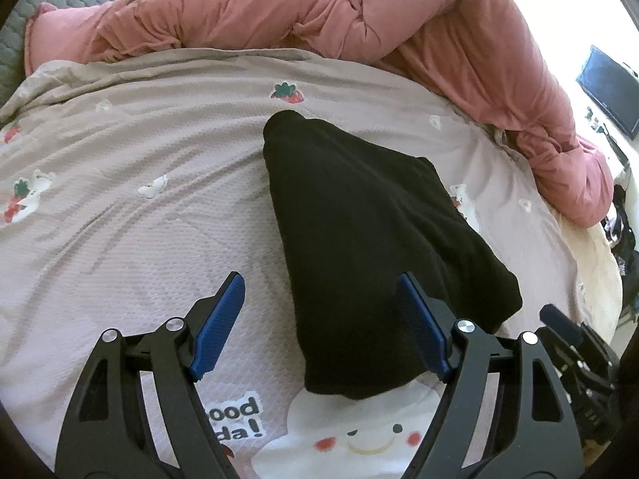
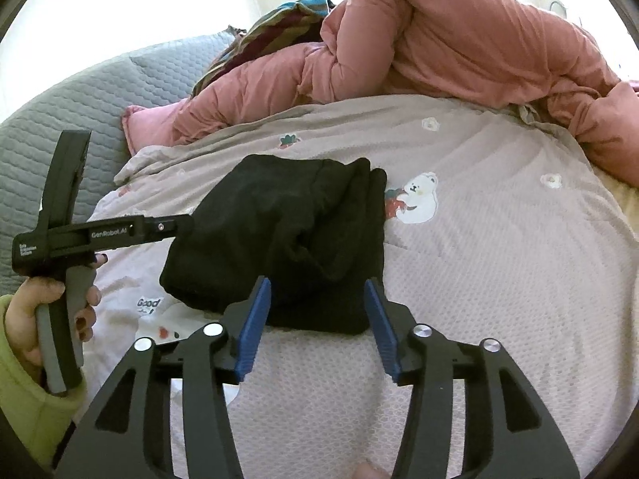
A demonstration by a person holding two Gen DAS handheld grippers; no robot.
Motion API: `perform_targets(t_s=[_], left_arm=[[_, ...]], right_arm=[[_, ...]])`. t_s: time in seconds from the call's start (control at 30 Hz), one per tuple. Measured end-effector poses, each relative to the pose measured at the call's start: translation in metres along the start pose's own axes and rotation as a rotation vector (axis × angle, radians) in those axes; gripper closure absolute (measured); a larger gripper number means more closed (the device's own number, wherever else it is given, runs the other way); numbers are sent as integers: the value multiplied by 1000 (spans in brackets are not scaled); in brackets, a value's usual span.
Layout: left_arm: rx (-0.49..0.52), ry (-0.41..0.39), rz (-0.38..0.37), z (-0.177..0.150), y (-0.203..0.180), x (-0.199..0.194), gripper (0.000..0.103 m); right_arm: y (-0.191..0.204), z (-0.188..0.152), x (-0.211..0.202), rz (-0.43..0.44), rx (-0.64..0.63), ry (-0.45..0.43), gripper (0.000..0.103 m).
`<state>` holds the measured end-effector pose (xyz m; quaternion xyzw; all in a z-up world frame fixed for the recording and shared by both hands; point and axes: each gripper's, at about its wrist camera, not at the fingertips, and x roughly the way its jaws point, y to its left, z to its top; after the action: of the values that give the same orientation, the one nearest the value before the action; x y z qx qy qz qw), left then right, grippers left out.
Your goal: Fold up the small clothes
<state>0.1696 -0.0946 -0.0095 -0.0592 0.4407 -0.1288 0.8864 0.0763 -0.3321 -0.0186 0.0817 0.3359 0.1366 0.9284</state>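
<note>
A small black garment (image 1: pixel 371 239) lies folded in a bundle on the pale bedspread (image 1: pixel 139 239). My left gripper (image 1: pixel 319 291) is open with blue pads, and the near end of the garment lies between its fingers. In the right wrist view the same garment (image 2: pixel 287 235) lies just beyond my right gripper (image 2: pixel 317 291), which is open and empty, its tips at the garment's near edge. The left gripper's body (image 2: pixel 96 235), held in a hand, shows at the left, its tips hidden behind the garment.
A crumpled pink duvet (image 1: pixel 399 32) is heaped along the far side of the bed. A grey quilted headboard (image 2: pixel 80 103) stands at the far left. A dark screen (image 1: pixel 607 92) sits at the far right. The bedspread has bear and strawberry prints.
</note>
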Motion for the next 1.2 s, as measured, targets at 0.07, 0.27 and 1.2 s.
perform_targets(t_s=[0.07,0.27,1.2], left_arm=[[9,-4,8,-2,0,-3,32],[45,-18,40,-8,-1,-11,32],[27,-42,10,-27,21,-18,43]], right_arm=[[1,1,-2,-1,-4,-5,52],[6,7,-7,1,-18,-21,47],[25,65,17,51,-35,-10,38]])
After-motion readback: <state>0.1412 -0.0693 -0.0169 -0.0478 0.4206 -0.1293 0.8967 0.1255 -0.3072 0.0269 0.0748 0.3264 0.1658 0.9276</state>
